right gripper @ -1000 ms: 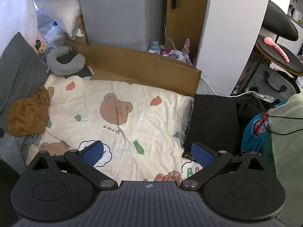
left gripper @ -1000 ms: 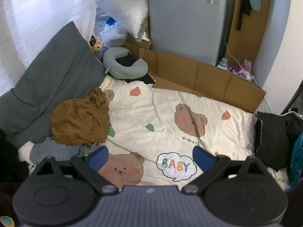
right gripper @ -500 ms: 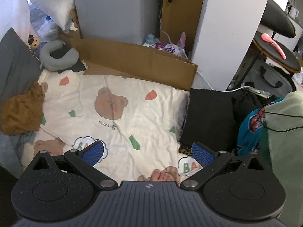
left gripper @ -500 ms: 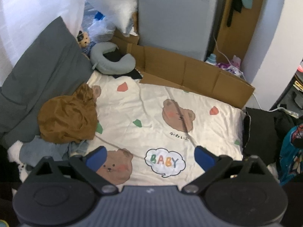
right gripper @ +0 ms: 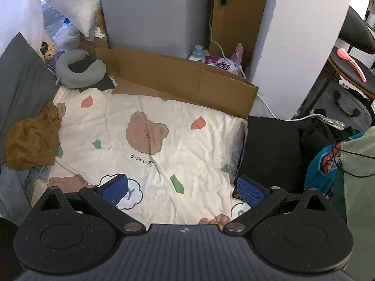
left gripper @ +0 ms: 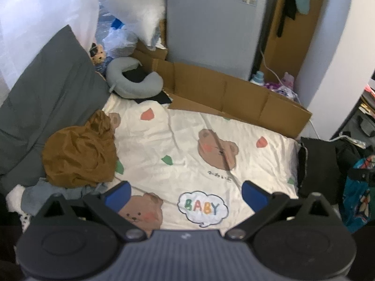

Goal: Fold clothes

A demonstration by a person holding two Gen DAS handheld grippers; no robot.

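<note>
Hovering above the bedding, the left gripper (left gripper: 185, 190) holds its blue pads (left gripper: 117, 193) spread wide with nothing between them, and the right gripper (right gripper: 184, 188) is likewise released and empty. Both tools hang over the bear-print quilt (left gripper: 187, 145), which lies spread flat and bare in its middle. The clothes to be folded sit at the quilt's left edge: a crumpled brown garment (left gripper: 79, 152) rests in a heap against the grey pillow (left gripper: 44, 103), and a blue-grey garment (left gripper: 44, 193) lies bunched just below it, partly underneath. No garment is laid out yet, so the step in hand appears to be selection and pickup. The next move likely calls for the left gripper to reach leftward, close on an edge of the brown garment, and draw it onto the open quilt for flattening. Toes (right gripper: 214, 220) show at the near edge of the right wrist view.
</note>
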